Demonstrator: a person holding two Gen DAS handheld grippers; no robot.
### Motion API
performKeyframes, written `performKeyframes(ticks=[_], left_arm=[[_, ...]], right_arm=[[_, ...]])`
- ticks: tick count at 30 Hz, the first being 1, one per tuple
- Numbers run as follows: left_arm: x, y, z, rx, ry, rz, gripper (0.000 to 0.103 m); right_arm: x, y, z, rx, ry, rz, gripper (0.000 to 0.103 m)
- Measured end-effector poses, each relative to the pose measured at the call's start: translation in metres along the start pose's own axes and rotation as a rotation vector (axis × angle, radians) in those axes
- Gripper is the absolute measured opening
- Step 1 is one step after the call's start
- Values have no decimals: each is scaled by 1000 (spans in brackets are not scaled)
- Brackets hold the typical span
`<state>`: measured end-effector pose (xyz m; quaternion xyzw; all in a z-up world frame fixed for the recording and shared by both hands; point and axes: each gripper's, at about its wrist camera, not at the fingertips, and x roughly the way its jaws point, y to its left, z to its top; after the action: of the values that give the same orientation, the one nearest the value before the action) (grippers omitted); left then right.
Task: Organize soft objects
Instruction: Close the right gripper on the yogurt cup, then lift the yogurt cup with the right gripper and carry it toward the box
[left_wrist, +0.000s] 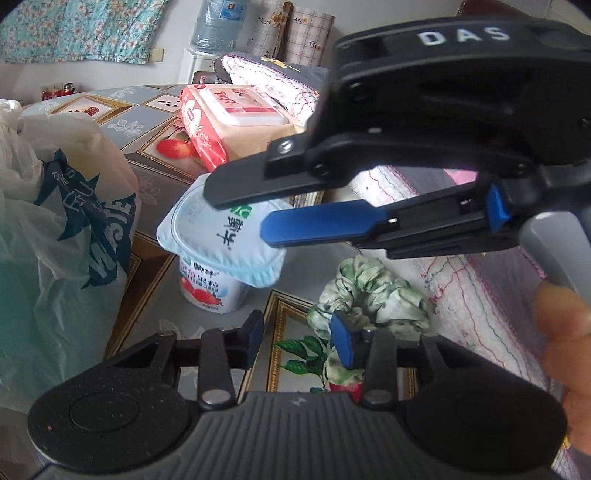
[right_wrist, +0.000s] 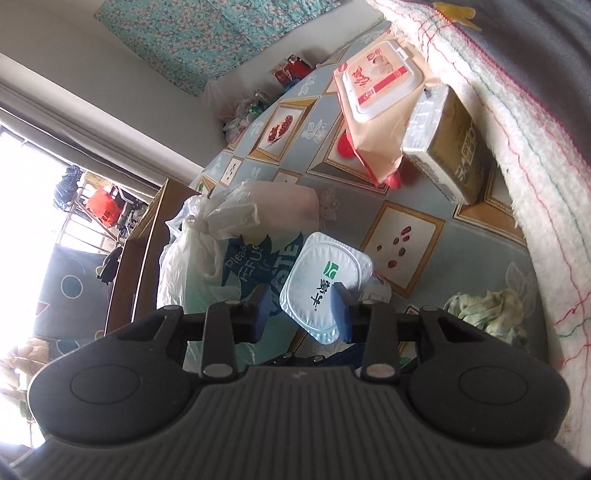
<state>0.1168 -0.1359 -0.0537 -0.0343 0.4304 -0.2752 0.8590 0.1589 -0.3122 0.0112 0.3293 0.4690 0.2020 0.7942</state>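
A green-and-white fabric scrunchie (left_wrist: 373, 291) lies on the patterned tablecloth (left_wrist: 155, 184), beside a white towel with coloured stitching (left_wrist: 480, 295). My left gripper (left_wrist: 299, 332) is open just in front of it. Its right blue pad sits against the scrunchie's near edge, and only tablecloth shows between the fingers. My right gripper (left_wrist: 236, 214) reaches in from the upper right, open, and hovers over the foil lid of a strawberry yogurt cup (left_wrist: 207, 288). In the right wrist view the lid of that yogurt cup (right_wrist: 321, 273) shows beyond the right gripper (right_wrist: 301, 314), with the scrunchie (right_wrist: 487, 310) to the right.
A white plastic bag with blue print (left_wrist: 55, 221) bulges at the left. A pack of wet wipes (left_wrist: 236, 114) and a gold tissue pack (right_wrist: 450, 147) sit farther back by the towel (right_wrist: 535, 184). A water bottle (left_wrist: 218, 26) stands behind. A person's fingers (left_wrist: 565, 325) show at the right.
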Motion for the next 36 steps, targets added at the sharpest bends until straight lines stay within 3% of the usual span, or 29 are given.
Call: performKeyframes(ticks=[7,11,14,17,22,28,36], left_arm=[[-15,0,-5,51,-40,91,47],[-23,-6,-2,107,-95,162,61],[-22,-9,2,141,-123,206,65],[-14,-7,11,136,-126,215,65],[-5,3,24,93,-117,200,64],[-4,7,25,80,-114,195,59],[-13,4,15,76,-82,182,58]], right_arm=[[-23,3,6,-1,-76,31,36],[-32,-2,17,-25,-136,-47,38],[-20,-14,26,-17,-125,-89,39],[-2,-26,33,8,-87,-99,39],[22,-43,39,78,-10,-24,39],[27,-42,32,107,39,28,31],[22,-34,19,120,55,29,31]])
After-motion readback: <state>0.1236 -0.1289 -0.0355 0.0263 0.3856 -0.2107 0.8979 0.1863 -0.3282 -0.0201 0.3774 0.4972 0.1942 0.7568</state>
